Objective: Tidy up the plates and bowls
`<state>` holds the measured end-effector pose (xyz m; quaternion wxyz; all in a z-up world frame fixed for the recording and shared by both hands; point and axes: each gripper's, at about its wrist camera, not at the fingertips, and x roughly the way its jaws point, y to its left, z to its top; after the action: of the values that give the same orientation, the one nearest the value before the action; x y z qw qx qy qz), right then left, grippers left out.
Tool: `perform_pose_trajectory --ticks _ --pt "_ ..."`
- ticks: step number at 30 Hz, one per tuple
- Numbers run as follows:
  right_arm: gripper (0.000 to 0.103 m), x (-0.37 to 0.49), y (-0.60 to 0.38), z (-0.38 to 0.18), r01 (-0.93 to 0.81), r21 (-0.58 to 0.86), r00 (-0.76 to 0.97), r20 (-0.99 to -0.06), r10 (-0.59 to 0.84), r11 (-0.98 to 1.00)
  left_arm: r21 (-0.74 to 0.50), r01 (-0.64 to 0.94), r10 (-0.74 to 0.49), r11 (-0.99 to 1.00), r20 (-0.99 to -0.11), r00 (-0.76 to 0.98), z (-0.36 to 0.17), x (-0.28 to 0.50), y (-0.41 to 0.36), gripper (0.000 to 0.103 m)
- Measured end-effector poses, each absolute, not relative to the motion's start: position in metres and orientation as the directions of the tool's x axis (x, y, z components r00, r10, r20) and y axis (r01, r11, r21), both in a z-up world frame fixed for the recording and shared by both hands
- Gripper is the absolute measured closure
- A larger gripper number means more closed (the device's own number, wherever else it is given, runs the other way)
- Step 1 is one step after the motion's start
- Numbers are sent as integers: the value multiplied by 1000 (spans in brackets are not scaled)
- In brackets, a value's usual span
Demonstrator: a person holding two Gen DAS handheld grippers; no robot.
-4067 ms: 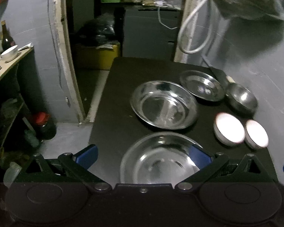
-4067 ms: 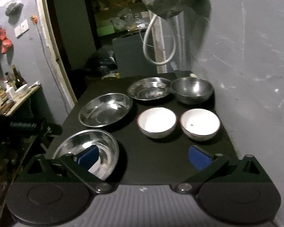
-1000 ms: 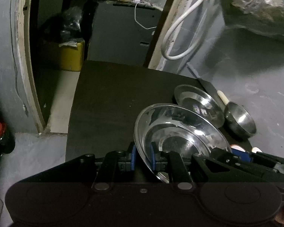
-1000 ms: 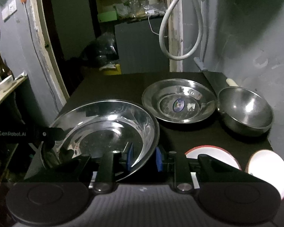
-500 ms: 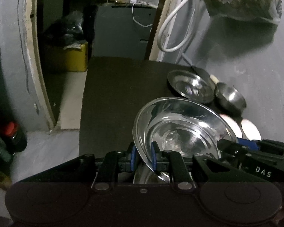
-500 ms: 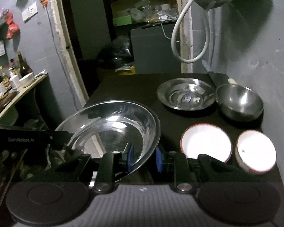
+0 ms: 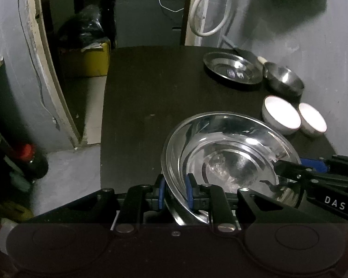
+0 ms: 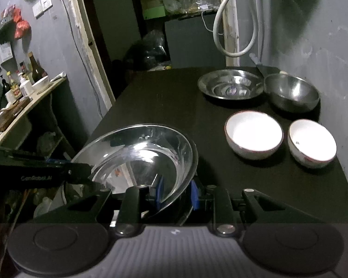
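A large steel bowl [image 7: 227, 157] is gripped at its rim from two sides: the blue pads of the left gripper [image 7: 175, 193] are clamped on its near-left rim, and those of the right gripper [image 8: 177, 195] on the opposite rim. In the right wrist view a second steel rim [image 8: 185, 217] is seen just below the held bowl, at the table's near edge. The bowl is tilted, over the near-left part of the dark table [image 7: 150, 97].

White lettering is read on the gripper bodies: "DAS" on the right gripper as seen from the left wrist, and "GenRobot.AI", blurred, on the left gripper as seen from the right wrist.

Two white bowls [image 8: 254, 134] [image 8: 312, 146] are placed side by side towards the right edge. Behind them, near the far right corner, a steel plate [image 8: 230, 86] and a deeper steel bowl [image 8: 291, 92] are found just beside each other. A small label at the plate's centre cannot be read.
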<state>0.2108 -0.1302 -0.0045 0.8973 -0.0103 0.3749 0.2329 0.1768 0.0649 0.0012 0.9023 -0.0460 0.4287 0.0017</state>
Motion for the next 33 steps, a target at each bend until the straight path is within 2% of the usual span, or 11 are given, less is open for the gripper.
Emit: perform_pose_trajectory --ticks 10,21,33 --pt "75 206 -128 -9 -451 127 604 -685 407 884 -19 -29 3 999 -798 603 -5 176 58 83" --pt "74 208 -124 -13 -461 100 606 -690 395 882 -6 -33 14 999 -812 584 -11 180 55 82" --pt "66 201 -117 -14 -481 53 617 -689 381 875 8 -31 24 999 -818 575 -15 183 53 80"
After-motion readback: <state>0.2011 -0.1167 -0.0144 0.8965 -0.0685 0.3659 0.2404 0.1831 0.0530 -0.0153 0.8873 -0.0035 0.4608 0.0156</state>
